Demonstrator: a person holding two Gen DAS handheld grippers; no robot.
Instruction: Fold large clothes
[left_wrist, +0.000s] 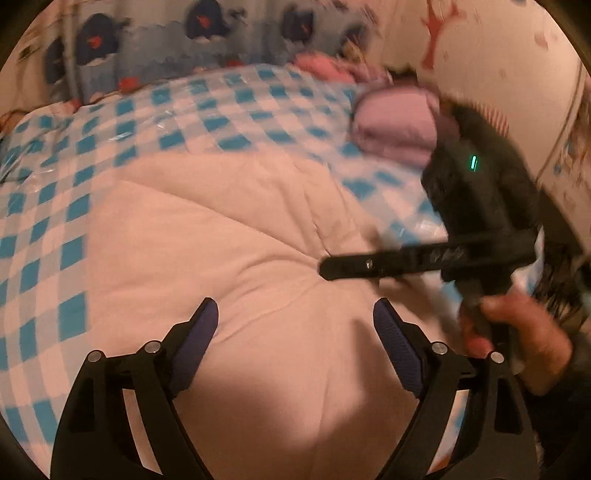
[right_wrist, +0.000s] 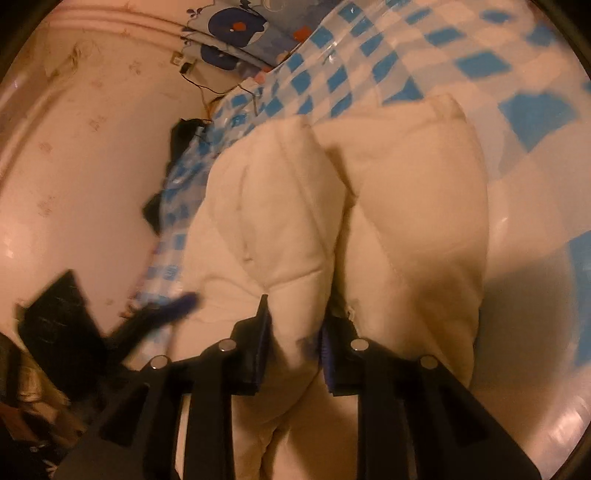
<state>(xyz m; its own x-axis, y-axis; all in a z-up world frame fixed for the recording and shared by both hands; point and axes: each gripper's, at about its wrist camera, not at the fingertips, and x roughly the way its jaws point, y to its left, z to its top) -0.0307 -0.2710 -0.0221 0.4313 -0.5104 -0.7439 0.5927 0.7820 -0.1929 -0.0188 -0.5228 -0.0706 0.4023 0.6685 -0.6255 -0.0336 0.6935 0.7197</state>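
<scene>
A cream padded garment (left_wrist: 229, 236) lies spread on a bed with a blue-and-white checked cover (left_wrist: 55, 236). My left gripper (left_wrist: 295, 314) hovers over the garment's near part, jaws wide apart with nothing between them. My right gripper (left_wrist: 332, 266) comes in from the right, seen side-on and blurred, with a person's hand (left_wrist: 517, 332) on its handle. In the right wrist view the right gripper (right_wrist: 295, 321) is shut on a puffy fold of the cream garment (right_wrist: 406, 206), which bulges up ahead of the fingers. A blurred finger (right_wrist: 181, 301) of my left gripper shows at lower left.
A folded lilac garment (left_wrist: 395, 122) and a pink item (left_wrist: 321, 66) lie at the bed's far right. Penguin-print fabric (left_wrist: 207, 26) hangs behind the bed. A wall (right_wrist: 74, 147) runs close along the bed's edge, with thin cables (right_wrist: 207, 92) at its corner.
</scene>
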